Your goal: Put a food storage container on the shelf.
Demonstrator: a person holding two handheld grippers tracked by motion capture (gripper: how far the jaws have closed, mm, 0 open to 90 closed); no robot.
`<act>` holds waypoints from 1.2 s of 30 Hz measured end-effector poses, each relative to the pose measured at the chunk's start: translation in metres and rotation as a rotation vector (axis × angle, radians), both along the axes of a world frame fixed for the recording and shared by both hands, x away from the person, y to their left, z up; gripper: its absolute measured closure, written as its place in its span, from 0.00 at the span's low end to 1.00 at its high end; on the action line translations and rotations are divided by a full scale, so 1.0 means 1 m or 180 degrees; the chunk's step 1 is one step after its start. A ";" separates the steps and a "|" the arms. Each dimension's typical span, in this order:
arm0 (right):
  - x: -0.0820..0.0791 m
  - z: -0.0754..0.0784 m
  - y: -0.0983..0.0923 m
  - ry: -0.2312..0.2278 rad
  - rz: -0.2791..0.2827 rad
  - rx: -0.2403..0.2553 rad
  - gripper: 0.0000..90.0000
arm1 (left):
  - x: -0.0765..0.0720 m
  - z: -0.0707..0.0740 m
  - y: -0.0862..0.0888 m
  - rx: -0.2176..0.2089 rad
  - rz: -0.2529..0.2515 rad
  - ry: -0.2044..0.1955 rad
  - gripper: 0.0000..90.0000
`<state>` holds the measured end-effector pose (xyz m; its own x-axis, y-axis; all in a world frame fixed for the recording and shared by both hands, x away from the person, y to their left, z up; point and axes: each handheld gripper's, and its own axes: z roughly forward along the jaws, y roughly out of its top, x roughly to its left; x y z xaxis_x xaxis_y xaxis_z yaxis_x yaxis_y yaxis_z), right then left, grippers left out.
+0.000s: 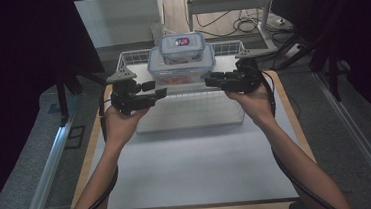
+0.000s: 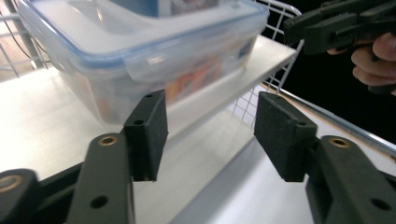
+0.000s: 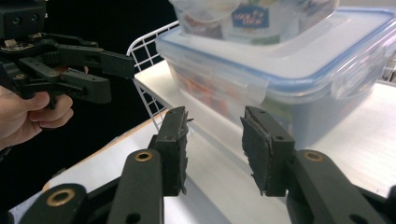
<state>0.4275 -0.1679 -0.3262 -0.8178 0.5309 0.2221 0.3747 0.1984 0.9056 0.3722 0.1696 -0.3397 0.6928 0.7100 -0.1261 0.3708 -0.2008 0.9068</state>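
Two clear lidded containers are stacked on the white shelf of a wire rack (image 1: 128, 57): a large one (image 1: 181, 68) with a blue-rimmed lid, and a smaller one (image 1: 182, 44) on top. My left gripper (image 1: 161, 88) is open just left of the large container's base, and my right gripper (image 1: 208, 81) is open just to its right. In the left gripper view the open gripper (image 2: 210, 135) points at the large container (image 2: 140, 51) without touching it. In the right gripper view the open gripper (image 3: 215, 144) is short of the large container (image 3: 289, 70), with the smaller one (image 3: 252, 16) above.
The rack stands at the far end of a white mat (image 1: 193, 169) on a wood-edged table. Its lower wire tray (image 1: 189, 116) reaches toward me between the hands. Dark curtains hang at both sides, and cables lie on the floor beyond.
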 end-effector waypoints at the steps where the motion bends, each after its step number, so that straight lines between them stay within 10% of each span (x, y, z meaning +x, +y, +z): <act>1: -0.004 -0.001 0.000 -0.0017 0.0017 -0.0033 0.64 | -0.003 -0.002 -0.001 0.0039 -0.0008 -0.0001 0.44; 36: -0.054 -0.042 -0.003 -0.0219 0.0089 -0.0665 0.30 | -0.054 -0.066 -0.006 0.0355 -0.0134 0.0152 0.12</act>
<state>0.3738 -0.1709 -0.3687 -0.8422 0.5365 0.0528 0.3053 0.3939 0.8669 0.3180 0.1634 -0.4054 0.7174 0.6918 -0.0815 0.4020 -0.3157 0.8595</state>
